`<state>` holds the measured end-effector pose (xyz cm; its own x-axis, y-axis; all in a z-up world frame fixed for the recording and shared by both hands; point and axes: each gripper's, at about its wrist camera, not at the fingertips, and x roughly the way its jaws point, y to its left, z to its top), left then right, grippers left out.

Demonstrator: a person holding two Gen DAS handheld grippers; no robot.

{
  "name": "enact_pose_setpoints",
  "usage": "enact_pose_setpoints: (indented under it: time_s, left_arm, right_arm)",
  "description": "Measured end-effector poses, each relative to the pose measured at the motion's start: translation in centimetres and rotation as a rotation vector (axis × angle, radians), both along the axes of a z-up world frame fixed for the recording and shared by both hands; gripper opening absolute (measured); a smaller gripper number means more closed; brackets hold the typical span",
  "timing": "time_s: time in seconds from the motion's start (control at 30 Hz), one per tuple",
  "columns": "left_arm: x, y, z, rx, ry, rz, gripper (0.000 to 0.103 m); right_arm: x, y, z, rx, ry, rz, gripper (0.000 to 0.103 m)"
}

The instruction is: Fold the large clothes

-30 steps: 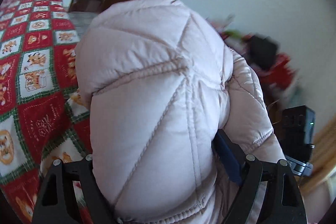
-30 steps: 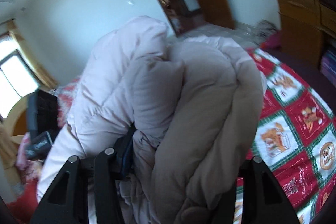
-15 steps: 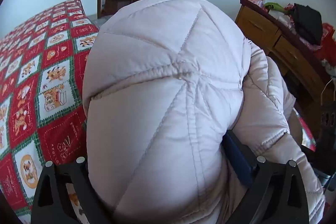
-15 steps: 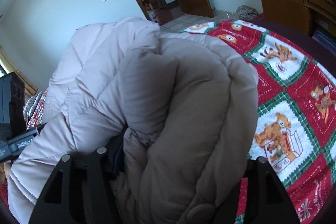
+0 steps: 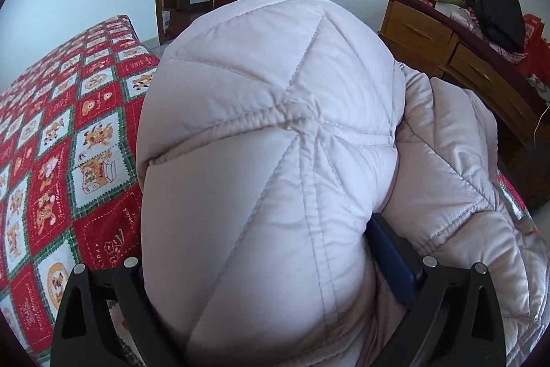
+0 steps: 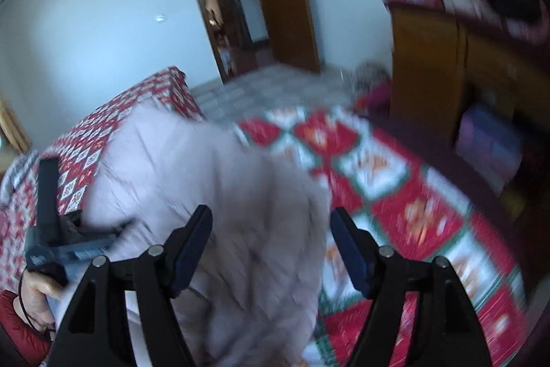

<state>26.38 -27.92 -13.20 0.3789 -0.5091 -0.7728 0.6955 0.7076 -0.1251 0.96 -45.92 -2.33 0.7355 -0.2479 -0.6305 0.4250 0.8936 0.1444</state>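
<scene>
Soft daylight is filling both round, bent-edged fisheye pictures; the left wrist view is staying sharp on the puffy pale pink quilted coat (image 5: 275, 160); the right wrist view is smearing the brown wooden dresser (image 6: 447, 67) badly.

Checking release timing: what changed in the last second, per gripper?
The right gripper let go: a second ago its fingers were packed with the folded puffer jacket, now they stand open and clear, the jacket lying lower on the patchwork bedspread. The view is blurred, so it is moving. The left gripper stays clamped on the jacket's quilted bulk.
</scene>
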Motion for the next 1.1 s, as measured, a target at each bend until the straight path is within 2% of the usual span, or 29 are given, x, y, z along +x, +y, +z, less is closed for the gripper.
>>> enact_pose_setpoints:
  time_s: [0.07,0.1,0.13,0.17,0.2,0.23,0.37,0.53,0.73,0.97,1.1]
  left_arm:
    - [-0.2,-0.2,0.1,0.015,-0.016,0.0,0.1]
    - [-0.3,-0.3,0.1,0.024,-0.024,0.0,0.1]
    - [-0.4,-0.3,0.1,0.029,-0.029,-0.001,0.1]
    - [-0.4,-0.3,0.1,0.033,-0.033,0.0,0.1]
    - [-0.4,-0.3,0.1,0.034,-0.035,0.0,0.1]
    - [-0.4,-0.3,0.0,0.034,-0.036,-0.001,0.1]
    - [0.0,-0.3,-0.1,0.024,-0.022,-0.014,0.102]
    - [1.3,-0.2,-0.6,-0.002,0.056,-0.04,0.102]
    - [2.9,0.0,-1.5,-0.054,0.125,-0.013,0.102]
    - [1.5,0.7,-0.7,-0.041,0.083,0.02,0.103]
    - [1.0,3.3,-0.1,-0.08,0.188,0.059,0.102]
  right_arm:
    - [2.8,1.0,1.2,-0.053,0.02,0.05,0.069]
    - [4.5,1.7,1.0,-0.075,0.062,0.071,0.068]
    - [6.2,2.1,0.1,-0.103,0.126,0.072,0.065]
    - [7.6,2.2,-1.3,-0.134,0.199,0.064,0.058]
    - [8.4,2.1,-2.6,-0.158,0.247,0.055,0.054]
    - [8.5,1.9,-3.6,-0.163,0.266,0.048,0.054]
    - [6.0,1.1,-6.3,-0.052,0.212,-0.031,0.054]
    - [4.6,0.4,-7.9,0.062,0.145,-0.09,0.054]
    - [6.0,1.0,-8.6,0.066,0.132,-0.124,0.055]
    - [5.6,1.7,-8.0,0.04,0.131,-0.126,0.056]
    - [4.8,2.4,-7.3,-0.031,0.138,-0.141,0.066]
